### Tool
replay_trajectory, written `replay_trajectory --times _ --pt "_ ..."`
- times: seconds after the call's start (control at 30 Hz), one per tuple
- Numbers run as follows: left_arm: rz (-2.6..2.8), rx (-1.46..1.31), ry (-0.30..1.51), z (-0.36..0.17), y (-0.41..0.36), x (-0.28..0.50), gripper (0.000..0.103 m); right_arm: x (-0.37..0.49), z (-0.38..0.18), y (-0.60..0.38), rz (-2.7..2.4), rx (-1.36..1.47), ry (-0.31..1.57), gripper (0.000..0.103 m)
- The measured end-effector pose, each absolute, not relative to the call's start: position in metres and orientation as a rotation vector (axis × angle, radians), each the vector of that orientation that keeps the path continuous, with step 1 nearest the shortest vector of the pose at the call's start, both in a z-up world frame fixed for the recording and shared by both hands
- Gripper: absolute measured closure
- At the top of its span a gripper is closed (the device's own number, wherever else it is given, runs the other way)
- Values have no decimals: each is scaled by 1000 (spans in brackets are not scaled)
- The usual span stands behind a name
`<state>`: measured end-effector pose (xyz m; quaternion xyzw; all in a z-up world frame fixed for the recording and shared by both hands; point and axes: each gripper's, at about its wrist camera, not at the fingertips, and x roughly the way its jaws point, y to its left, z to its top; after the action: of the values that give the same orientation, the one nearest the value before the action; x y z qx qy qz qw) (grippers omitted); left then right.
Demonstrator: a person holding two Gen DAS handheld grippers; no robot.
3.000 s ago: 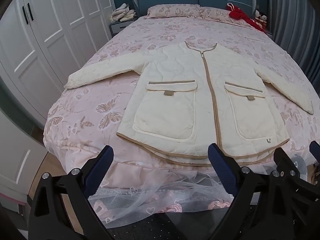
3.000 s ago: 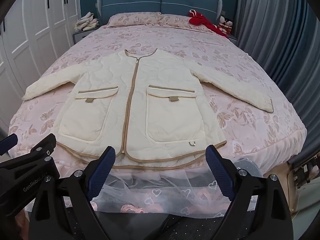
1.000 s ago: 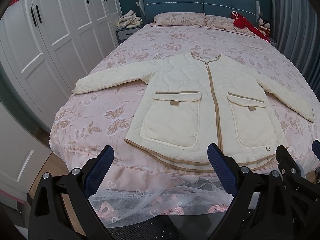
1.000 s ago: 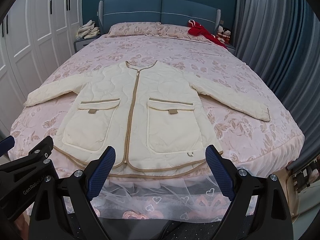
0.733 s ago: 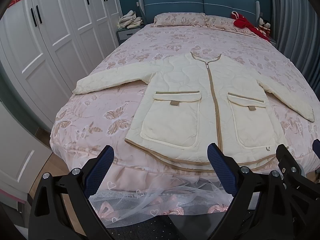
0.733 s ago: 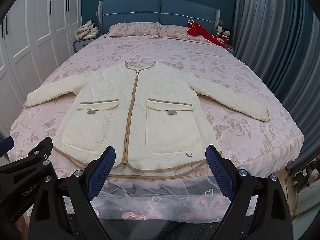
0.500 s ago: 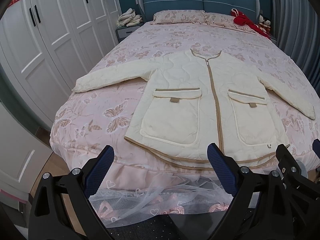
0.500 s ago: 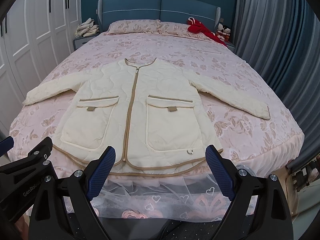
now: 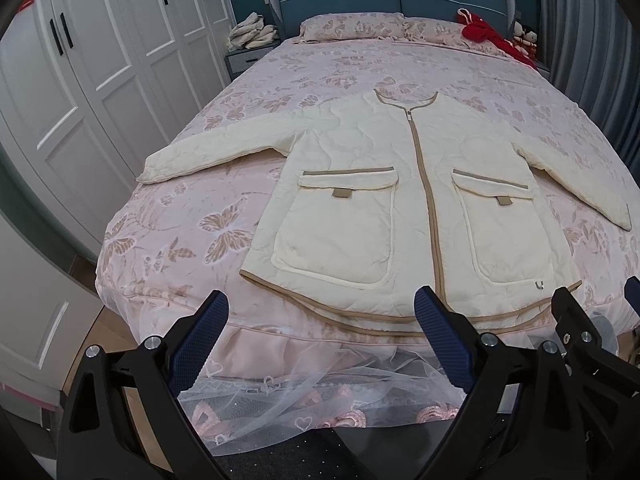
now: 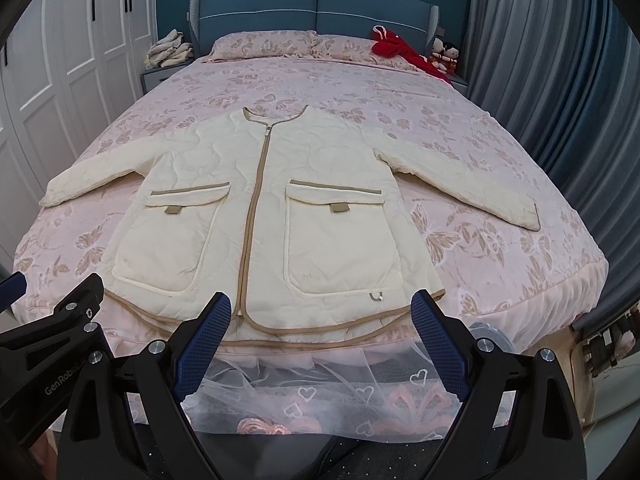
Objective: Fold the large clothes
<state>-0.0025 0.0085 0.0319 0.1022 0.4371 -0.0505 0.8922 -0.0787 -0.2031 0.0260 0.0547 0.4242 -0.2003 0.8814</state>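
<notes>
Bedroom: white wardrobe [image 9: 92, 80] on the left, grey curtain [image 10: 560, 92] on the right, blue headboard [image 10: 312, 4] at the far end. Pink butterfly-print bed [image 9: 192, 232] fills both views. Cream quilted jacket [image 10: 264, 208] lies flat on it, front up, zipped, hem at the near edge, both sleeves spread outward; left sleeve [image 9: 212, 152] reaches toward the wardrobe side, right sleeve [image 10: 468, 184] toward the curtain.

Left gripper [image 9: 320, 336] and right gripper [image 10: 322, 336] hover side by side short of the hem, jaws spread wide, nothing held. No fold made yet.

Judgement, first fold: take each sleeve near its cuff, pinch both layers, lay it across the chest parallel to the zip [image 10: 256, 208]. Padding is bulky and will likely spring back, so press the crease. Keep the hem from slipping off the bed edge.
</notes>
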Motion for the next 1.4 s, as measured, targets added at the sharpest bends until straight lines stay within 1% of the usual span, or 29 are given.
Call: replay_trajectory --times 0.67,0.87,1.17,1.4 --pt "-118 209 923 19 10 -2 11 -81 18 -206 -410 117 893 13" --pt "-135 210 933 12 2 7 10 -77 1 -211 -399 140 917 13" --pt "-156 236 925 4 -18 26 10 -63 -12 -266 -397 267 932 13" --pt "-146 237 971 -15 -33 53 10 -44 -24 -355 -477 394 907 13"
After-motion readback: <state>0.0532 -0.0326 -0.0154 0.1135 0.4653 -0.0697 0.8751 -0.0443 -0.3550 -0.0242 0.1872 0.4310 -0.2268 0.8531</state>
